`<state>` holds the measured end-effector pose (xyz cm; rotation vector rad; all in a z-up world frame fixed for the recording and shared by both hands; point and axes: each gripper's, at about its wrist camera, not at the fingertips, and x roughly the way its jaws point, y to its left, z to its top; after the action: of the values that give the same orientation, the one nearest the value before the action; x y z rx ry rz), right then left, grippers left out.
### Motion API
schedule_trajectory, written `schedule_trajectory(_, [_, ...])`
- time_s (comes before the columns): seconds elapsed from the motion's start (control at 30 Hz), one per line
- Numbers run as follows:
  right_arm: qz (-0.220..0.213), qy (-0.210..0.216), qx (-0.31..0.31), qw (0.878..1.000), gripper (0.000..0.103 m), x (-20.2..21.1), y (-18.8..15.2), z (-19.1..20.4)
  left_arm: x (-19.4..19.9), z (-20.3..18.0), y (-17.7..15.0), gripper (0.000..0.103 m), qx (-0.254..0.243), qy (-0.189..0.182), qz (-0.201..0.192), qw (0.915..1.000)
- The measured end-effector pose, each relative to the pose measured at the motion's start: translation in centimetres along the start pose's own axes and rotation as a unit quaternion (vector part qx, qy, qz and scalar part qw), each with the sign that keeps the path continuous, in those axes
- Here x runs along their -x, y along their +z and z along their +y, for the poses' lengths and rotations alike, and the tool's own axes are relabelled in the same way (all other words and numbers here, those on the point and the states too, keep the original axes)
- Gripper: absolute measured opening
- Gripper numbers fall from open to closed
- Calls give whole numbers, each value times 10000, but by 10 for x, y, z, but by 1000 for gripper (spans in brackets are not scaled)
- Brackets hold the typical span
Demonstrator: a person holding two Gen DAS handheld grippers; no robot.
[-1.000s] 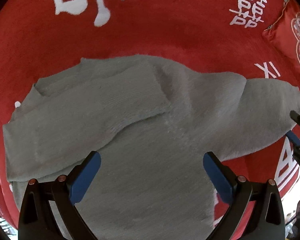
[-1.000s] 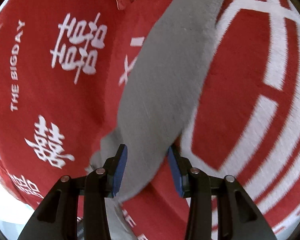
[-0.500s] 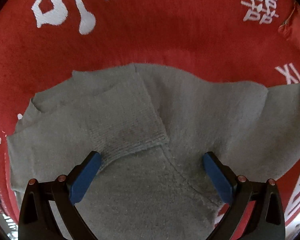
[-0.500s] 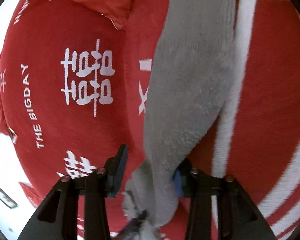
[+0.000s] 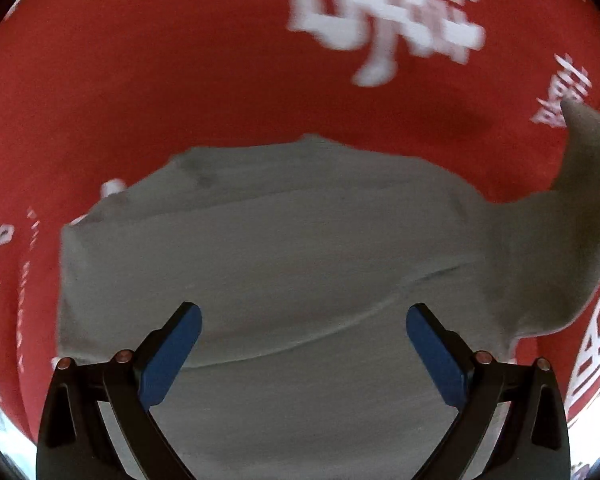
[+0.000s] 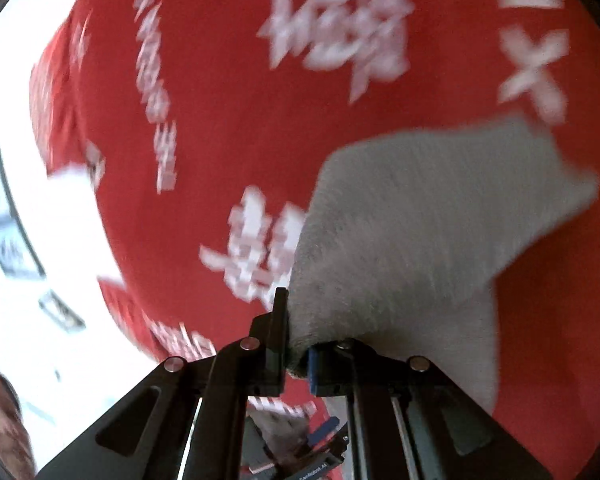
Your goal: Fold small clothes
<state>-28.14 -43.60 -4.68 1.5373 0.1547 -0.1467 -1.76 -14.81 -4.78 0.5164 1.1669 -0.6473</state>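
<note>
Left wrist view: left tool [image 5: 302,330] is wide open with nothing between its blue pads [image 5: 168,354]. I read it as hovering over the grey sweater [image 5: 284,240], though I can't tell whether it touches. The sweater lies spread on the red blanket [image 5: 140,80]. Its right sleeve [image 5: 576,208] is lifted off the blanket at far right and curls up toward the frame edge. The large white characters [image 5: 388,16] on the blanket are motion-blurred and I can't read them.

Right wrist view: right tool [image 6: 298,336] is clamped nearly closed on the sleeve end [image 6: 420,232], and knit bulges out between the jaws. The rest of the sleeve fans away to the right over the blanket. The white print [image 6: 260,248] looks like double-happiness style characters. The vertical text line at left is too smeared to read. Small white lettering on the hardware at the bottom edge is also illegible.

My judgement on the step: I'm folding the right sleeve across the body.
- Carry it in a low arc toward the left.
- Keep the pinch firm so the knit doesn't slip.
- Lay the cuff flat along the chest before letting go.
- Press the body with the left tool so it doesn't drag along.
</note>
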Motion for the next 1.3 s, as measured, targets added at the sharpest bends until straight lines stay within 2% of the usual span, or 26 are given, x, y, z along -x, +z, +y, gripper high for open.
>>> schedule_trajectory(0.07, [340, -119, 451, 9983, 8, -29, -13, 22, 3, 28, -5, 103, 161, 112, -5, 9998])
schedule_trajectory(0.17, [1060, -572, 1502, 9813, 8, -89, -46, 58, 7, 71, -14, 103, 443, 285, -19, 9986])
schedule_trajectory(0.27, [1864, -1152, 2489, 9434, 9, -151, -95, 77, 7, 108, -26, 103, 756, 441, -9, 9962])
schedule_trajectory(0.3, [2187, -1406, 2790, 9244, 9, -177, -117, 76, 7, 117, -30, 103, 835, 461, 11, 9954])
schedule_trajectory(0.37, [2545, -1748, 3025, 9017, 12, -205, -142, 66, -2, 133, -38, 103, 999, 529, 75, 9936])
schedule_trajectory(0.43, [2917, -2376, 3222, 8687, 12, -236, -169, 45, -9, 150, -47, 103, 1147, 563, 209, 9916])
schedule_trajectory(0.47, [3025, -2595, 3250, 8577, 18, -244, -177, 37, -12, 158, -52, 103, 1217, 583, 300, 9904])
schedule_trajectory(0.5, [3195, -2944, 3224, 8410, 42, -255, -185, 24, -15, 163, -57, 103, 1243, 622, 347, 9897])
schedule_trajectory(0.53, [3247, -3000, 3139, 8402, 53, -258, -189, 18, -19, 169, -57, 103, 1249, 647, 365, 9894])
schedule_trajectory(0.6, [3031, -2861, 2969, 8592, 63, -253, -186, 21, -19, 178, -64, 103, 1270, 704, 351, 9888])
schedule_trajectory(0.67, [2815, -2884, 2711, 8741, 63, -246, -178, 25, -16, 182, -68, 103, 1316, 685, 374, 9882])
schedule_trajectory(0.7, [2559, -2833, 2490, 8901, 63, -239, -168, 27, -14, 184, -71, 103, 1359, 655, 389, 9878])
schedule_trajectory(0.73, [2450, -2790, 2353, 8982, 63, -236, -165, 29, -12, 187, -72, 103, 1407, 627, 389, 9873])
schedule_trajectory(0.8, [2071, -2747, 1739, 9227, 61, -228, -147, 24, -9, 191, -74, 103, 1465, 584, 366, 9868])
schedule_trajectory(0.83, [1911, -2696, 1409, 9332, 45, -225, -139, 20, -5, 192, -76, 103, 1482, 574, 350, 9867])
schedule_trajectory(0.87, [1670, -2531, 868, 9490, 31, -222, -130, 11, -4, 194, -77, 103, 1495, 570, 336, 9865])
schedule_trajectory(0.9, [1480, -2404, 497, 9580, 6, -220, -125, 5, -3, 197, -79, 103, 1510, 561, 323, 9864])
schedule_trajectory(0.97, [1215, -2298, 447, 9646, 6, -225, -126, 14, -1, 203, -82, 103, 1547, 557, 296, 9860])
schedule_trajectory(1.0, [1270, -2335, 980, 9590, 6, -234, -134, 30, -2, 207, -83, 103, 1565, 562, 287, 9857])
schedule_trajectory(1.07, [1684, -2391, 2100, 9329, 6, -255, -158, 58, -1, 215, -89, 103, 1650, 589, 293, 9841])
schedule_trajectory(1.13, [2259, -2509, 3397, 8778, 6, -280, -199, 81, -2, 223, -93, 103, 1742, 644, 327, 9821])
schedule_trajectory(1.17, [2565, -2574, 3991, 8418, 6, -292, -223, 87, -3, 227, -96, 103, 1797, 670, 351, 9808])
schedule_trajectory(1.2, [2937, -2684, 4643, 7912, 9, -306, -255, 87, -3, 232, -99, 103, 1855, 695, 385, 9794])
schedule_trajectory(1.23, [3105, -2750, 4948, 7636, 10, -312, -271, 84, -4, 236, -102, 103, 1907, 726, 421, 9781])
schedule_trajectory(1.3, [3411, -3068, 5751, 6773, 14, -324, -311, 70, -3, 242, -106, 103, 1952, 762, 443, 9768])
